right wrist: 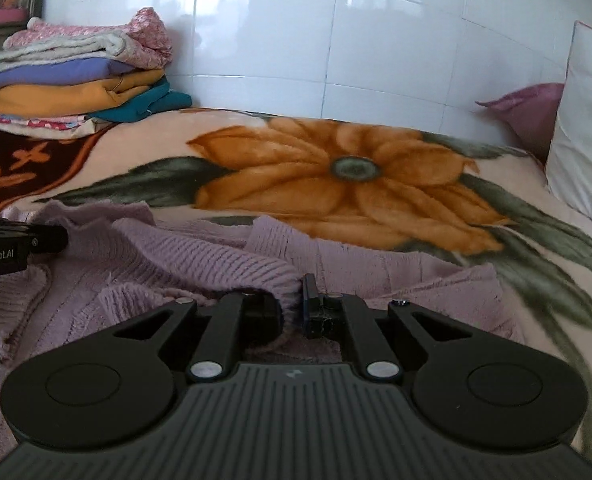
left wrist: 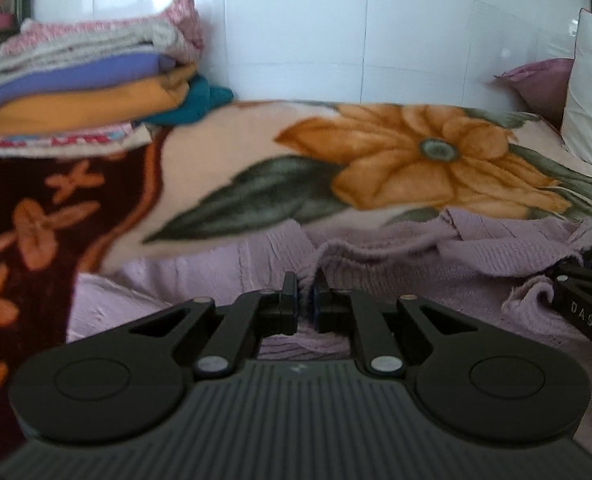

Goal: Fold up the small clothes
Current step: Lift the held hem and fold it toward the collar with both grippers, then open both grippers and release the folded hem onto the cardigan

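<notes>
Left gripper (left wrist: 305, 280) low in front of its own camera, tilted down toward the bed, jaws drawn together and pinching a bunched ridge of lilac knit sweater (left wrist: 395, 264) between the pads. Right gripper (right wrist: 296, 292) in same nose-down pose, jaws nearly closed, clamped on a ribbed fold of the same sweater (right wrist: 200, 256); knit rolled over left finger, hiding it. No earlier view to compare, so nothing noted on jaw travel. Grippers side by side, close: right one's black linkage just visible at right edge of left wrist view, left one's lettered body at left edge of right wrist view. Sweater spread and rumpled across near edge of blanket (right wrist: 335, 184), cream with large orange flower and green leaves, dark maroon border with orange motifs toward left. Stack of folded clothes (left wrist: 92, 80) at far left corner of blanket, against white tiled wall (right wrist: 296, 40): pink, grey, violet, mustard, teal, patterned piece at bottom. White pillow (right wrist: 587, 128) and mauve cushion (right wrist: 531, 108) at far right corner. Left wrist view slightly blurred. Hands holding grippers out of sight.
</notes>
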### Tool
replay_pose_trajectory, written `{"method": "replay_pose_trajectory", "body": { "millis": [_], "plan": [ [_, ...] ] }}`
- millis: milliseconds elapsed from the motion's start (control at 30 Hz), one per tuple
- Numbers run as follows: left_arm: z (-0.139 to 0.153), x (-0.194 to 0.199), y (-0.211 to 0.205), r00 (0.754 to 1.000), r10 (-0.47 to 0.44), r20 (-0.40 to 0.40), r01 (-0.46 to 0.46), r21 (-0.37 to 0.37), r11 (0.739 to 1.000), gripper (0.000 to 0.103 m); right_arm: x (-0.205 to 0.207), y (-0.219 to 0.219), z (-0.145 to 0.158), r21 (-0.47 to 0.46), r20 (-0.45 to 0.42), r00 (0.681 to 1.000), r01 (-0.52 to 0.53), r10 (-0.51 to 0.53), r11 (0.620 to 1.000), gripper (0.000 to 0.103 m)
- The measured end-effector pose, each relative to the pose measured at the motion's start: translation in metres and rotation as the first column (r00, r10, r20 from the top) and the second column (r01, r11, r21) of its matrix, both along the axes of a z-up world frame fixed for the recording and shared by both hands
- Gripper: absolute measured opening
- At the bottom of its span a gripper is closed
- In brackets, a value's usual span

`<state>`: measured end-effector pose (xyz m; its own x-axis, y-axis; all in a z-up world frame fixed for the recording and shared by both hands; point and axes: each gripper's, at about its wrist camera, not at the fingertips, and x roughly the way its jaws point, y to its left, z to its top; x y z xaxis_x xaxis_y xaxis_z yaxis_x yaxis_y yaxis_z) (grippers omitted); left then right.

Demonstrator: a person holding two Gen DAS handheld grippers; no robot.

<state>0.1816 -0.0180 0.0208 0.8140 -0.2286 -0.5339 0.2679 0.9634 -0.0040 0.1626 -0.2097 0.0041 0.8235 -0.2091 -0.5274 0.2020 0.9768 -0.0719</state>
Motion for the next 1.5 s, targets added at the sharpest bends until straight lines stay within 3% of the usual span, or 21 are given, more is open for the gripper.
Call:
{"method": "replay_pose_trajectory", "body": {
  "millis": [33, 100, 200, 633, 800, 1367, 1500],
  "plan": [
    [0.0, -0.001, 0.0, 1.0, -0.013, 0.006, 0.013, -0.004, 1.0, 0.011, -0.001, -0.001, 0.002, 0.008, 0.002, 1.0, 0.0, 0.0, 1.0, 0.016],
    [0.001, -0.004, 0.0, 1.0, -0.016, 0.013, 0.016, 0.015, 1.0, 0.011, -0.006, -0.004, 0.008, 0.012, 0.009, 1.0, 0.001, -0.001, 1.0, 0.033],
    [0.009, -0.013, 0.004, 1.0, -0.023, 0.012, 0.023, 0.008, 1.0, 0.011, -0.018, -0.009, 0.019, 0.03, 0.027, 1.0, -0.001, 0.0, 1.0, 0.046],
    [0.045, -0.052, 0.032, 0.998, -0.058, -0.014, 0.058, -0.041, 0.997, 0.012, -0.088, -0.026, 0.056, 0.06, 0.117, 0.992, -0.05, 0.043, 0.997, 0.05],
    [0.049, -0.065, 0.042, 0.997, -0.075, -0.029, 0.074, -0.031, 0.997, 0.012, -0.105, -0.03, 0.063, 0.062, 0.1, 0.992, -0.079, 0.073, 0.995, 0.05],
    [0.022, -0.099, 0.028, 0.971, -0.221, -0.096, 0.227, 0.055, 0.972, 0.012, -0.13, -0.015, 0.019, 0.102, -0.038, 0.987, -0.153, 0.157, 0.983, 0.05],
    [0.015, -0.098, 0.025, 0.97, -0.22, -0.105, 0.228, 0.067, 0.971, 0.012, -0.129, -0.012, 0.01, 0.121, -0.064, 0.982, -0.168, 0.176, 0.978, 0.058]
  ]
}}
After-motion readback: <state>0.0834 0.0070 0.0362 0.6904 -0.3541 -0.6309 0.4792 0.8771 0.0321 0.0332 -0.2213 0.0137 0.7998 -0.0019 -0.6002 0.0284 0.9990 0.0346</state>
